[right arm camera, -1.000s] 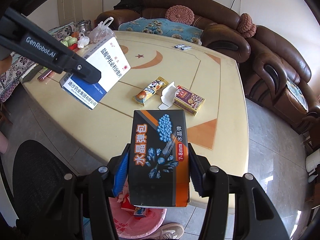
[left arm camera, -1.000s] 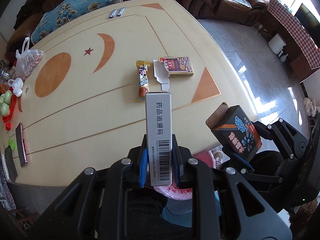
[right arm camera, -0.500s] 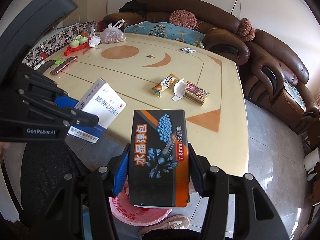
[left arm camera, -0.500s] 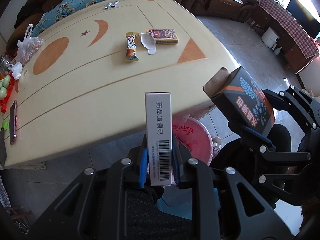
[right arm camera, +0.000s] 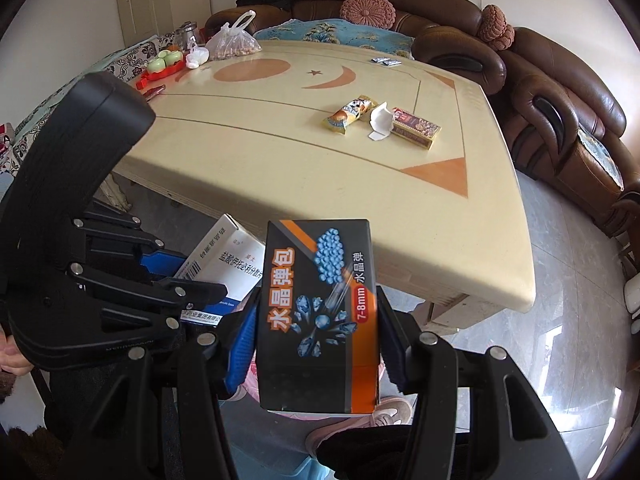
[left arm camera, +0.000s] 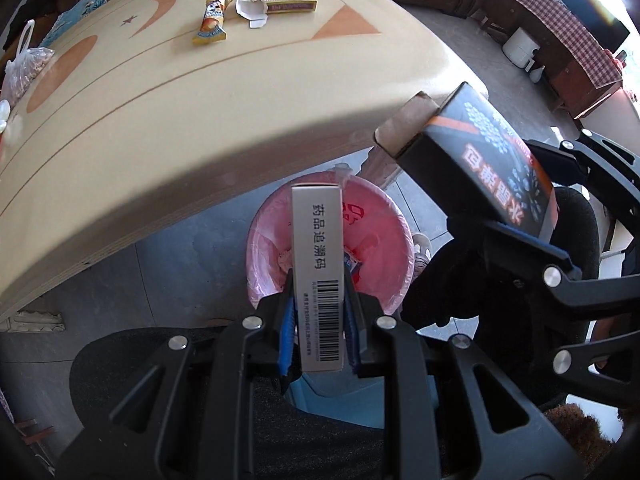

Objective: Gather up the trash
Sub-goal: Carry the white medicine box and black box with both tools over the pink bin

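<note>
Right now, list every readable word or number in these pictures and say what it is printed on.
"药品追溯码": narrow side of the white box, above a barcode whose digits are too small to read.
"水晶弹包", "水晶弹", "7-8mm": front of the black box.
Blue text on the white box's broad face: partly hidden, not readable.
Snack wrapper and red box on the table: print too small.

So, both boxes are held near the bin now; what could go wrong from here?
1. The black box in the right gripper looks off to the side of the pink-lined bin, so a release now may miss it.
2. The two grippers are close; the white box in the left gripper might bump the black one.
</note>
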`<state>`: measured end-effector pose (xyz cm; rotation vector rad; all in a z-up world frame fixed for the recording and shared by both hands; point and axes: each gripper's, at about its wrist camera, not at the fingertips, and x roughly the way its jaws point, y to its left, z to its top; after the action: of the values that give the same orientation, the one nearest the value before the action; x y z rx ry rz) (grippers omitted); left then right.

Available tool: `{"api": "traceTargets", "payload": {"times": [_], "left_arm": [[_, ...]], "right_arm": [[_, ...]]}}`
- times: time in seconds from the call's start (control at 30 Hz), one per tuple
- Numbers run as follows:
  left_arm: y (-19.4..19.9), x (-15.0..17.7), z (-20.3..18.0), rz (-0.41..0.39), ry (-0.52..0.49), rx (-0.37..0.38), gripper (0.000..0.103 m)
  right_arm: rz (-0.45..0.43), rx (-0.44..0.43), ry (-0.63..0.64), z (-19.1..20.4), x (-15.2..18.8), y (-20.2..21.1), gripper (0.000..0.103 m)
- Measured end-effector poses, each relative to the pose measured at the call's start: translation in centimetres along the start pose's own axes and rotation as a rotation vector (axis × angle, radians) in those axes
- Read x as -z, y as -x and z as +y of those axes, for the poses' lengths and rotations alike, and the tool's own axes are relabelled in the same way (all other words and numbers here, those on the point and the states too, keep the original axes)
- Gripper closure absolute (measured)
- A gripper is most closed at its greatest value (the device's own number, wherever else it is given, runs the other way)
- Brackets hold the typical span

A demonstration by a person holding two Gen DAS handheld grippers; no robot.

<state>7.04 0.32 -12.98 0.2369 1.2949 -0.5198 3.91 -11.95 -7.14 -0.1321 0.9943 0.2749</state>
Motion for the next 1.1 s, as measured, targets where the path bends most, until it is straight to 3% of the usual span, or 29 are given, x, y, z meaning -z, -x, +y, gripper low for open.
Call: {"api": "traceTargets", "payload": {"times": [0.73, 1.1], "left_arm": [[-12.7, 1.8, -0.5, 0.207, 0.029, 0.036, 0.082], [-18.0, 2.1, 1.3, 0.31, 0.167, 0.101, 0.082]], "right_arm": [[0.207, -0.023, -0.11, -3.6, 5.9, -12.0, 0.051], [0.301, -0.066, -0.183, -5.3, 7.9, -17.3, 0.051]]}}
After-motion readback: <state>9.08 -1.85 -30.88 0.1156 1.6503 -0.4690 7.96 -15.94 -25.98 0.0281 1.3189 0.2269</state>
